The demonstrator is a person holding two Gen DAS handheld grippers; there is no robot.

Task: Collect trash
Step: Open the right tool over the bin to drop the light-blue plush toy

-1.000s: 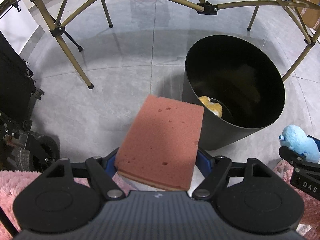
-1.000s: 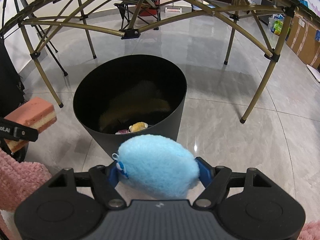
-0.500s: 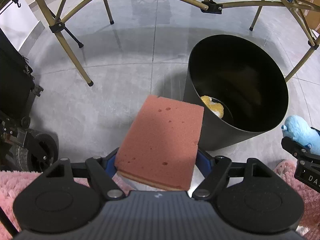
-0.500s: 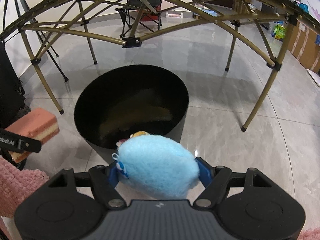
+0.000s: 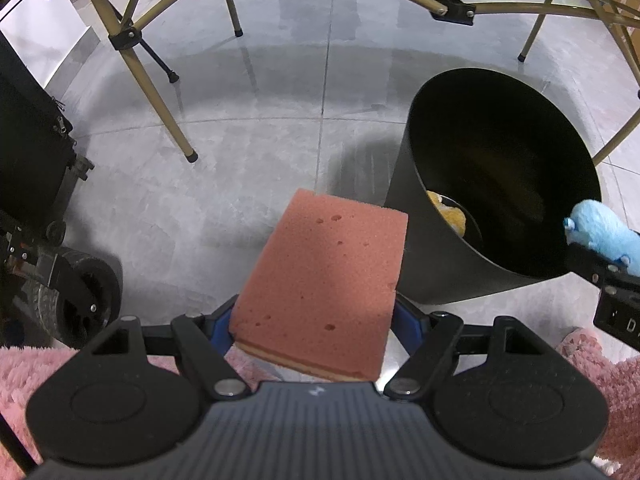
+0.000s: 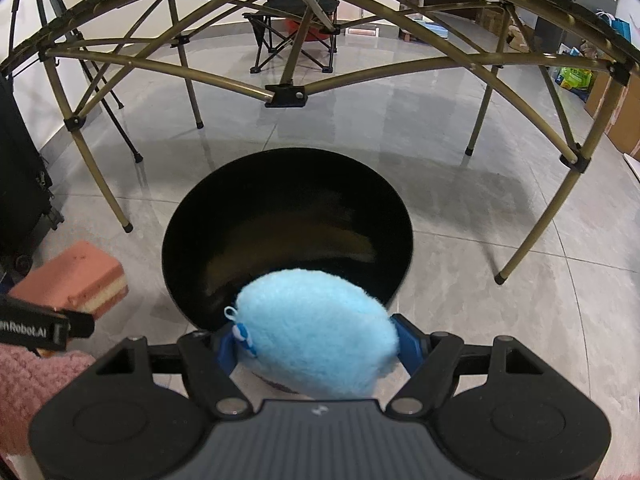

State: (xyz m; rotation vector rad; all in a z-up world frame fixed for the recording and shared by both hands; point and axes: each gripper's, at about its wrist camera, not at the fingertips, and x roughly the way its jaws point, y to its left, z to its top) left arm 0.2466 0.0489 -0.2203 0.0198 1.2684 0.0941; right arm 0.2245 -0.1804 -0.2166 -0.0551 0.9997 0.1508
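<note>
Glossy grey tiles [image 5: 256, 184], round black bin [image 5: 440, 264]

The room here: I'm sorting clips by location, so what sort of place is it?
Probably an indoor workspace or storeroom: glossy grey tiled floor, folding camp chair, cardboard boxes along the wall.

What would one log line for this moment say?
left tongs: shut on pink rectangular sponge | right tongs: shut on fluffy blue plush toy | black round bin: open, beyond toy
</note>
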